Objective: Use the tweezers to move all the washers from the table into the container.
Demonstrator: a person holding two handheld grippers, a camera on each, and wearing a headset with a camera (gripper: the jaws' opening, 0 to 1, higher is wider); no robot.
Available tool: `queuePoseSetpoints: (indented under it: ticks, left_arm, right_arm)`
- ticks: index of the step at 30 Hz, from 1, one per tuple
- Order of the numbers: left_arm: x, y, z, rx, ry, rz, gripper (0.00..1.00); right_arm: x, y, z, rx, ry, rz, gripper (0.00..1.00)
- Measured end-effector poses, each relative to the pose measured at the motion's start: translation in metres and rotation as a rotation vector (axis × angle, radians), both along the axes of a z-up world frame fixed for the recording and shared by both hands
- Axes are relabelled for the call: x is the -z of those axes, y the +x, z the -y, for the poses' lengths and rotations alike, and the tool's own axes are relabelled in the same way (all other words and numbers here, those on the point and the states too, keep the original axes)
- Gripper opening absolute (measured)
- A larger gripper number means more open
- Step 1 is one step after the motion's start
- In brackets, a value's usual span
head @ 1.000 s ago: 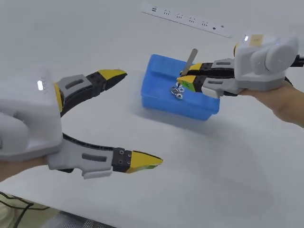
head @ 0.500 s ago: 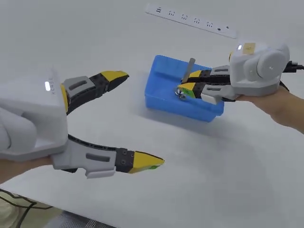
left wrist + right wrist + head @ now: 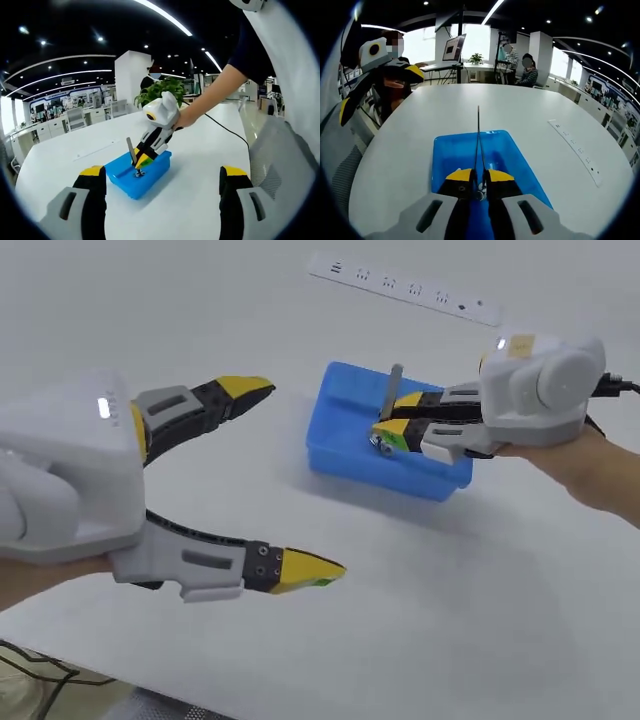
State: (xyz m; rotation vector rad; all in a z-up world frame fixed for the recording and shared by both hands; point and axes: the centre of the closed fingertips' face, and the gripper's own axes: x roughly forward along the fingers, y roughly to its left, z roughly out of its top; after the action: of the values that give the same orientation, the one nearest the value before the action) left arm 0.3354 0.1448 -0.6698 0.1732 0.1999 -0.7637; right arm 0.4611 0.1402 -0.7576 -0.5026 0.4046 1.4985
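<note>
Head view: the right gripper (image 3: pixel 398 420) is pinching slim grey metal tweezers (image 3: pixel 393 388) in nearly closed jaws, apparently pointing down at small silver washers (image 3: pixel 378 443) inside the blue plastic container (image 3: pixel 345 455); the left gripper (image 3: pixel 303 480) is hovering wide open, empty.

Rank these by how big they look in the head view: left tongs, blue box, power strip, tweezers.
1. left tongs, though being nearest the camera enlarges them
2. blue box
3. power strip
4. tweezers
</note>
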Motion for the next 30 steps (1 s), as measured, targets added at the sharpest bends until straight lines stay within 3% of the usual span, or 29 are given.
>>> queuePoseSetpoints:
  ticks: [4,11,15,24,28,30]
  left_arm:
    - [0.0,-0.001,0.002,0.007,0.0,-0.006,0.99]
    - [0.006,-0.005,0.003,0.015,0.011,-0.03,0.99]
    - [0.009,-0.006,0.002,0.019,0.016,-0.041,0.99]
    - [0.008,-0.004,0.003,0.019,0.016,-0.042,0.99]
    - [0.01,0.003,0.001,0.017,0.026,-0.043,0.99]
    - [0.008,0.012,-0.002,0.015,0.039,-0.025,0.99]
  right_arm:
    - [-0.002,0.0,-0.001,0.006,0.017,-0.011,0.11]
    - [-0.01,0.002,-0.006,0.035,0.098,-0.043,0.09]
    - [-0.007,0.002,-0.004,0.027,0.084,-0.044,0.09]
    - [-0.008,-0.002,0.0,0.033,0.111,-0.083,0.09]
    - [-0.01,-0.002,0.002,0.036,0.133,-0.094,0.08]
    - [-0.009,-0.004,0.004,0.018,0.126,-0.082,0.08]
